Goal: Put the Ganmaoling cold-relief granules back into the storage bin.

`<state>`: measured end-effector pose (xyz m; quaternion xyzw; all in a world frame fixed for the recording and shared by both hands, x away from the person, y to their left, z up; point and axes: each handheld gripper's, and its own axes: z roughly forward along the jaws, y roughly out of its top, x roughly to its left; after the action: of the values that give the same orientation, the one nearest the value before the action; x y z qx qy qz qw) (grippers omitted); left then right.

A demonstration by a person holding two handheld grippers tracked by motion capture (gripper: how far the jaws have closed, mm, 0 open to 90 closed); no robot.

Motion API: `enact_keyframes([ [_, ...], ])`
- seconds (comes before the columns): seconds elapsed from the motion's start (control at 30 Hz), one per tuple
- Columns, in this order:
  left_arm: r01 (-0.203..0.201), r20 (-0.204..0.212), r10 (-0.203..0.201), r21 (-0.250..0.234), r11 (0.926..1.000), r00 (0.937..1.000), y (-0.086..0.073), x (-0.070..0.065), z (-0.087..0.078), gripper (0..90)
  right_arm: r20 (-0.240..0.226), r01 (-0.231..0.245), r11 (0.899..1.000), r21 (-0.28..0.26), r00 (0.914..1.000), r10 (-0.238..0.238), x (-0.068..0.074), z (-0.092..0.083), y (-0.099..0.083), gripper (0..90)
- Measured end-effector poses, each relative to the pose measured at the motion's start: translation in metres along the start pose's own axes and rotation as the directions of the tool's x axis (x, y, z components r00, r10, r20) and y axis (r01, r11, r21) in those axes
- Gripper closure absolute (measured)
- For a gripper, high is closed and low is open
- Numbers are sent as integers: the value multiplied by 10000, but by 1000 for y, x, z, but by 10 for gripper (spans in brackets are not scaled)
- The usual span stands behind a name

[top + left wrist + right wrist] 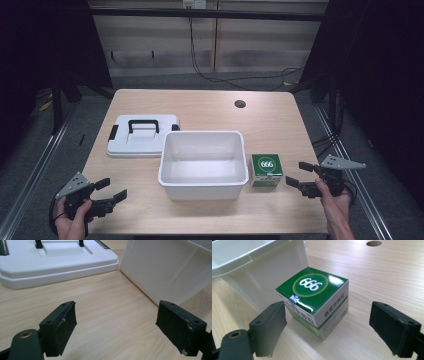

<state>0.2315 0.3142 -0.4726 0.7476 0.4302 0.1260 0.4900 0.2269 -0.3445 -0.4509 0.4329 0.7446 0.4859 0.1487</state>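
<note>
Box approached, not yet gripped
The right gripper (298, 176) is spread near the box (266, 170); the bin (203, 186) is empty.

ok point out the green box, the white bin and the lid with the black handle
green box (312, 288), right gripper view, on its green top face
white bin (202, 180), high view, on its near rim
lid (122, 145), high view, on its white top surface left of the handle

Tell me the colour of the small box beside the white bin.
Green top with white "666", white and green sides: the small box shows best in the right gripper view.
</note>
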Motion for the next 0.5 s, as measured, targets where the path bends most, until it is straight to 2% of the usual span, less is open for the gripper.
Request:
enact_keyframes([
  [0.03,0,0,0,0,10000,10000,0,0,0,159,0,0,10000,0,10000,0,0,0,0,134],
  [0.07,-30,-17,30,2,10000,10000,0,0,0,159,297,357,9994,12,9989,-357,1,-2,2,145],
  [0.1,-49,-10,49,7,10000,10000,0,0,0,159,297,357,9994,12,9989,-357,1,-2,2,145],
  [0.17,-22,-18,22,4,10000,10000,0,0,0,159,403,524,9982,-285,9979,-513,3,-5,5,138],
  [0.27,29,-91,-30,-32,10000,10000,0,0,-1,159,7,441,9988,-213,9990,-441,2,-5,4,132],
  [0.33,-17,-58,17,-25,10000,10000,-1,0,-2,159,-211,363,9991,209,9991,-359,1,0,2,137],
  [0.4,-53,-25,53,-59,10000,10000,0,-1,-2,158,-303,501,9975,489,9984,-487,3,2,3,138],
  [0.47,-108,-1,107,-91,9999,9999,0,-2,-2,158,-378,639,9972,401,9973,-624,4,2,6,141],
  [0.5,-182,39,182,-35,9998,9998,0,-2,-1,158,-246,772,9964,365,9968,-763,6,1,8,141],
])
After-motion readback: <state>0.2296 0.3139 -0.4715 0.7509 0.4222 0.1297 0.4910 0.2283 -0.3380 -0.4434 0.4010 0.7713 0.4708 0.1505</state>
